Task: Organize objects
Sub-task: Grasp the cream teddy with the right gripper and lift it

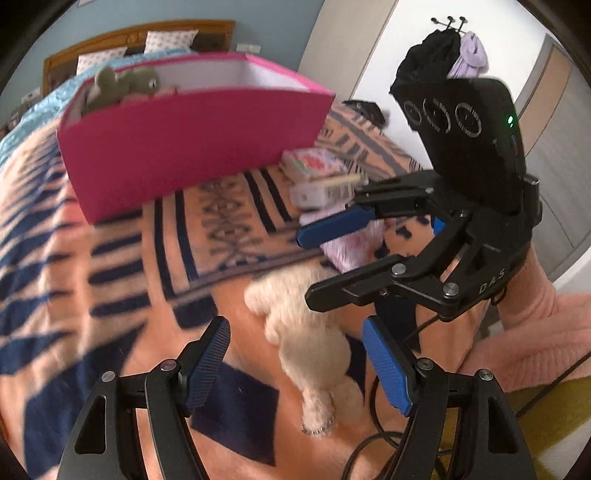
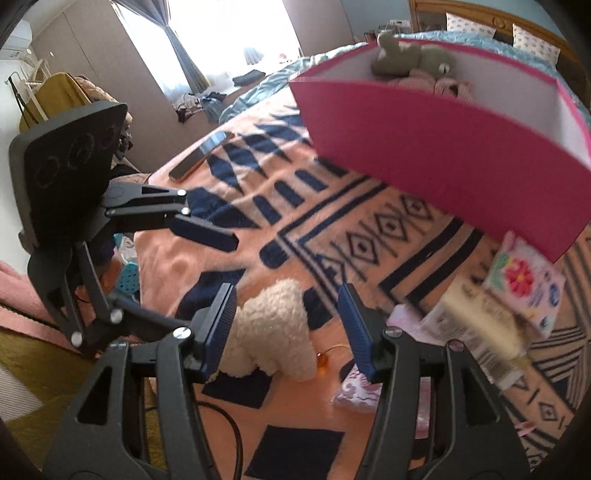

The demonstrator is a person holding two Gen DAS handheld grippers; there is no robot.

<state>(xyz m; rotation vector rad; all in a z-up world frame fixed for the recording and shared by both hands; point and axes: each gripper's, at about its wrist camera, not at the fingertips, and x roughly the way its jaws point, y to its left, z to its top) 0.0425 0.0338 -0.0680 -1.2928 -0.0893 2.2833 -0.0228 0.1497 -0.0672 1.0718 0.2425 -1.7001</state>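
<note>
We count one pink box [image 1: 184,147] standing on the bed's orange and navy blanket [image 1: 110,258], and we take it as our landmark. Inside it, at its far end, lies one green plush toy [image 1: 125,83], and the right wrist view shows something pinkish beside that toy, too blurred for us to name. In front of the box, toward us, lies one cream plush toy [image 2: 273,332] on the blanket. Our right gripper [image 2: 288,325] hangs over it with its blue pads spread to either side of the toy, not pressing it, so it is released. Our left gripper [image 1: 295,362] is also released, its pads apart, the same cream toy lying between and below them with nothing grasped. To the right of the box, close to its near corner, sits a small heap of packets: one floral packet [image 2: 524,288], a pale carton [image 2: 472,325] beside it, and a lilac patterned pouch [image 2: 356,393] nearer the cream toy; blur keeps us from counting more. To the left of the box, well apart, one phone [image 2: 201,155] lies on the blanket. Beyond the box we see two pillows [image 1: 170,38] against a wooden headboard [image 1: 147,31], a blue wall, a curtained window and clothes on wall hooks [image 1: 454,44].
</note>
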